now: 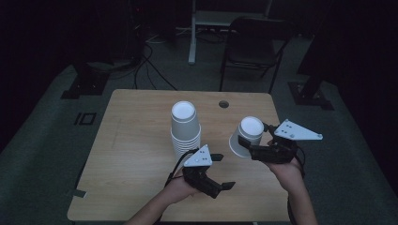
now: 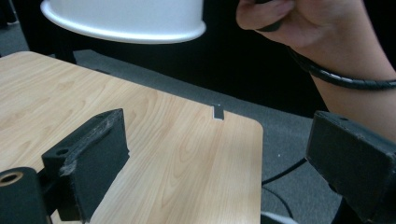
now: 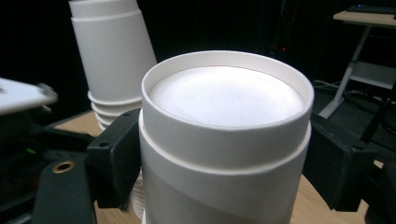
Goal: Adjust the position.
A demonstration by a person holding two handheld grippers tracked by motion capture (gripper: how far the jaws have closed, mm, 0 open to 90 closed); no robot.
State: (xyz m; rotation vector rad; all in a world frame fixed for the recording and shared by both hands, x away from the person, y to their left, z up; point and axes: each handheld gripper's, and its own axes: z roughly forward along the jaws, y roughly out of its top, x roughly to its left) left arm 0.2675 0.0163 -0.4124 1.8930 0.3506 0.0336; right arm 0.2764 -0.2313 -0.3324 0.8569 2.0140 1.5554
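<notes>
The stack of cups [image 1: 185, 131] is taken as the landmark; it stands upside down near the middle of the tabletop [image 1: 126, 140], several cups nested, bases upward.

Left of the stack, the tabletop is bare wood.

Just in front of the stack, toward the person, the left tool [image 1: 224, 171] is held low over the tabletop. Its jaws are spread wide apart and nothing lies between them; in the left gripper view only bare tabletop is seen between the two pads, with the rim of a lifted cup [image 2: 123, 21] overhead.

To the right of the stack, clear of it, the right tool [image 1: 245, 143] is clamped on a single white paper cup [image 1: 246, 136]. The cup is held off the tabletop, tilted, base upward and toward the camera. In the right gripper view the cup [image 3: 224, 140] is seen gripped on both sides by the pads, with the stack [image 3: 114, 60] behind it.

Behind the stack and to its right, a cable hole [image 1: 224, 104] is noted in the tabletop.

Assessment: one cup is judged to be separated from the stack and in hand. It is not yet set down. Whether more cups are to be taken off cannot be told.
</notes>
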